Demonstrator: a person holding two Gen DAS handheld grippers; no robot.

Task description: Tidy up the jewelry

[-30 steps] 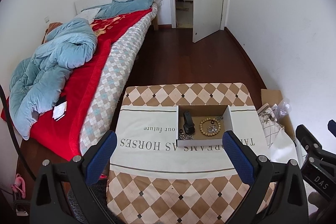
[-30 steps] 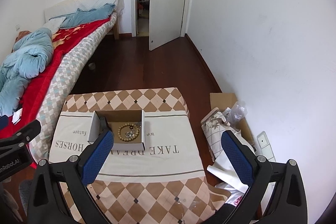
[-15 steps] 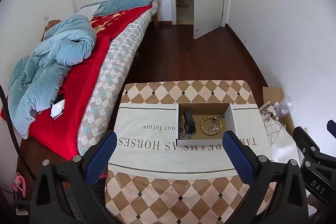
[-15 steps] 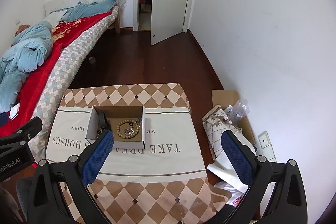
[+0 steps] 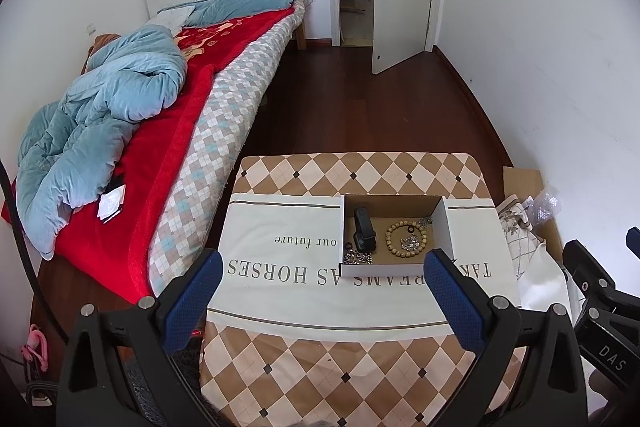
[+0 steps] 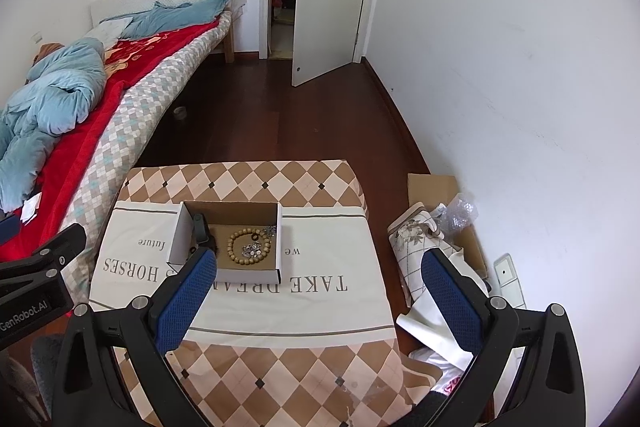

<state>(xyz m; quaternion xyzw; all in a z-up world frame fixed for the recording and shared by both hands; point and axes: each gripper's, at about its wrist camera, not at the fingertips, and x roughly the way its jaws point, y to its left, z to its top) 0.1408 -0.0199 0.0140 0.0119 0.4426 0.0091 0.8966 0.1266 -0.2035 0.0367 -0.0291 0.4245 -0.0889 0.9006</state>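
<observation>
A: Left wrist view first. The left gripper (image 5: 320,291) hangs above the near half of the tabletop (image 5: 304,379), blue pads spread wide and nothing between them.

B: Any writing?

A: Plenty. The cream cloth (image 5: 280,227) on the tabletop reads upside down from here: "AS HORSES", "our future", and part of "TAKE" at the right. "DAS" shows in white on the other tool's black body at the right edge.

B: And the jewelry?

A: All in the open cardboard box (image 5: 394,203) in the middle of the cloth. A black watch (image 5: 363,229) lies on the left side of the box floor, long axis running away from the camera, strap end toward the far wall. A wooden bead bracelet (image 5: 406,239) lies flat to its right, with a silver cluster (image 5: 411,242) inside the ring and a small dark ring (image 5: 410,228) at its far edge. More silver pieces (image 5: 358,258) sit at the near left corner.

B: Right wrist view?

A: The right gripper (image 6: 318,291) is also held well open and empty, over the cloth's right half. Here the print reads "TAKE DRE…", "HORSES", "future", "we". "GenRobot.AI" is on the left tool at the left edge. Its left pad overlaps the box (image 6: 228,211) at the near corner. The watch (image 6: 200,227) leans along the left wall, the bracelet (image 6: 250,247) lies flat mid-box. Beside the tabletop, a cardboard sheet (image 6: 432,183) and crumpled plastic wrap (image 6: 460,211) lie on the floor.
</observation>
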